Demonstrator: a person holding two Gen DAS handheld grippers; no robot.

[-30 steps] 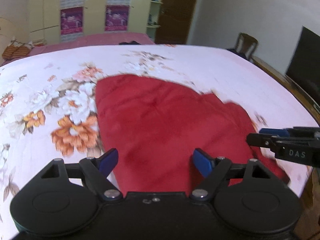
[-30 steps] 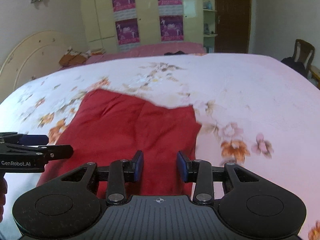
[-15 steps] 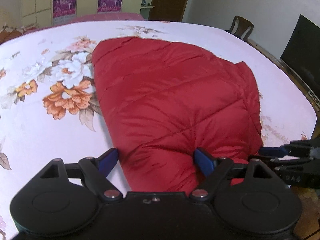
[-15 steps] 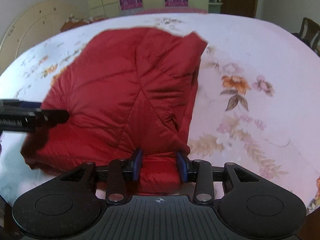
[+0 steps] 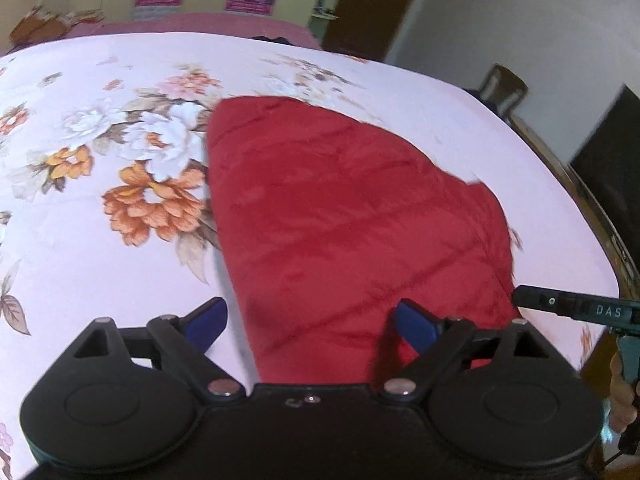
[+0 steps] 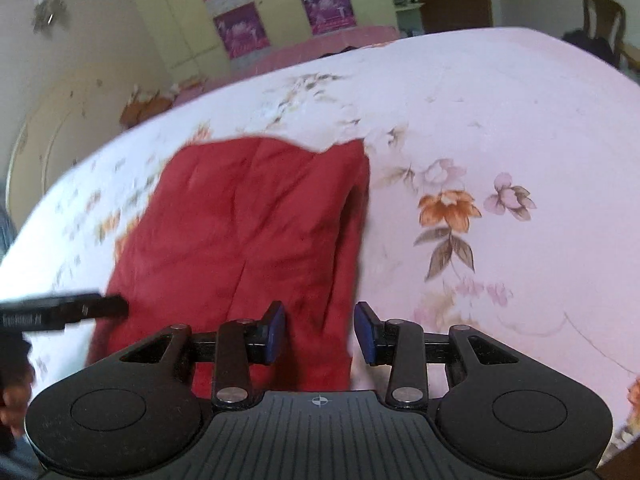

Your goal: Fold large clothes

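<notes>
A red quilted jacket (image 5: 352,224) lies folded on the floral bedspread (image 5: 80,264); it also shows in the right wrist view (image 6: 248,240). My left gripper (image 5: 312,322) is open, its blue fingertips spread wide above the jacket's near edge, holding nothing. My right gripper (image 6: 320,332) is open with a narrower gap, above the jacket's near right corner, holding nothing. Each gripper shows from the side in the other's view: the right one (image 5: 568,306) at the jacket's right edge, the left one (image 6: 68,308) at its left edge.
The bed's wooden frame (image 5: 592,208) runs along the right. A wooden chair (image 5: 504,88) and a dark screen (image 5: 612,160) stand beyond it. Cupboards with purple posters (image 6: 240,32) line the far wall. A headboard (image 6: 60,128) is at the left.
Both grippers dipped close over the jacket's near edge half a second ago and have now drawn back and up. The jacket stays on the bed. The right gripper's gap has widened a little.
</notes>
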